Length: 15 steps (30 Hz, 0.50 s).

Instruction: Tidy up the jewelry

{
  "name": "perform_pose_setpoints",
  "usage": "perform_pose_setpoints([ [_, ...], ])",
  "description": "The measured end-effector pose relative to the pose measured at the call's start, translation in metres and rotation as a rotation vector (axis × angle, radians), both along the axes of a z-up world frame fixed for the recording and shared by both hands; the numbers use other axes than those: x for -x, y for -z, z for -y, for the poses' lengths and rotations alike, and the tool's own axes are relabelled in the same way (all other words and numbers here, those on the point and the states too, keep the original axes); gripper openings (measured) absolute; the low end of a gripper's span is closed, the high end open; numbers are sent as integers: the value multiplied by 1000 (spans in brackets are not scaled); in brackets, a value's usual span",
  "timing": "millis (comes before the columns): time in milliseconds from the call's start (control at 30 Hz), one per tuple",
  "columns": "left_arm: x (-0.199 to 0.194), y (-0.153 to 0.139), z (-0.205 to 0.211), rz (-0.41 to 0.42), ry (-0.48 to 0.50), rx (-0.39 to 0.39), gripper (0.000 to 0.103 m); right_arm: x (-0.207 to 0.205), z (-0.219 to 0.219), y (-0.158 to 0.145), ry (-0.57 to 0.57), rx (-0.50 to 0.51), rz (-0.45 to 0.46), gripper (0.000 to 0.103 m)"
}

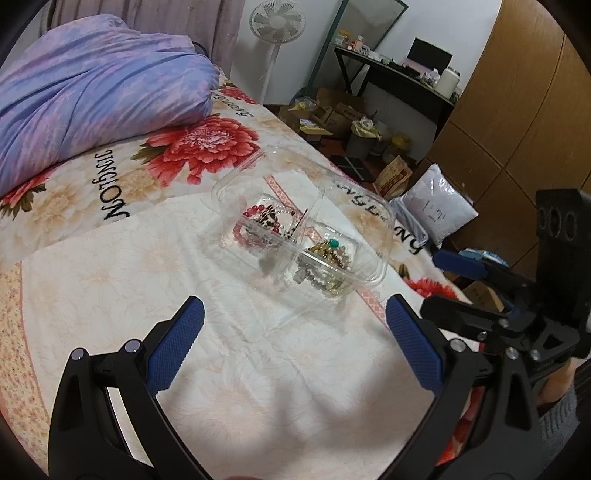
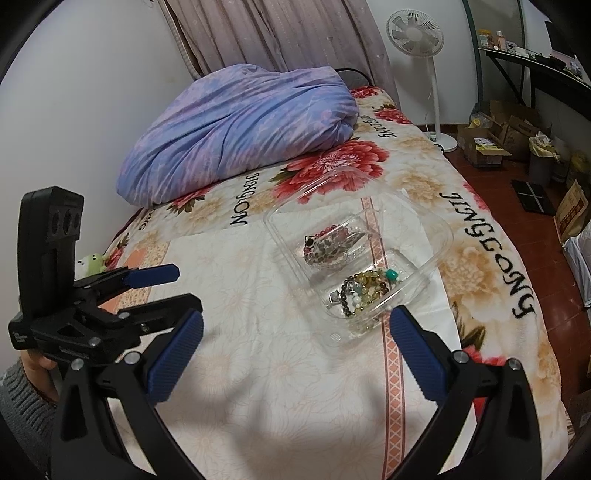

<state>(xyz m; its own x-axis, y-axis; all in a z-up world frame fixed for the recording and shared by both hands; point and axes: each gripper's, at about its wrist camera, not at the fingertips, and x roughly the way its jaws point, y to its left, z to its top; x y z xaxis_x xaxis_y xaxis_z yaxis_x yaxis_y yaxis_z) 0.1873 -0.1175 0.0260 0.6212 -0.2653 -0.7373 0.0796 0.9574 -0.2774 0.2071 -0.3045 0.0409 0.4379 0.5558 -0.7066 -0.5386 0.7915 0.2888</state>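
Observation:
A clear plastic two-compartment box point(image 1: 380, 273) point(image 2: 439, 254) lies on the floral bedspread with its lid open toward the far side. One compartment holds red bead bracelets point(image 1: 255, 212) point(image 2: 327, 233) and a spotted piece. The other holds gold and dark bead strings point(image 1: 328, 258) point(image 2: 369, 286) with a teal bead. My left gripper point(image 1: 295, 332) point(image 2: 188, 290) hovers open just short of the box, nothing between its fingers. My right gripper point(image 2: 295, 343) point(image 1: 430, 282) is also open and empty, near the box's gold-bead side.
A bundled purple quilt point(image 2: 236, 129) fills the head of the bed. A small green toy point(image 2: 92, 262) sits by the wall side. The bed's right edge drops to a red floor with cardboard boxes point(image 2: 491, 136), a standing fan point(image 2: 413, 33) and a wooden wardrobe point(image 1: 517, 110).

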Motion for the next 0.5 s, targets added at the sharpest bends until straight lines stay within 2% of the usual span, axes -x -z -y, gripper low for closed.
perform_pose_setpoints([
  [500, -5, 2, 6, -30, 8, -28, 96, -1, 4, -8, -6, -12, 3, 99],
])
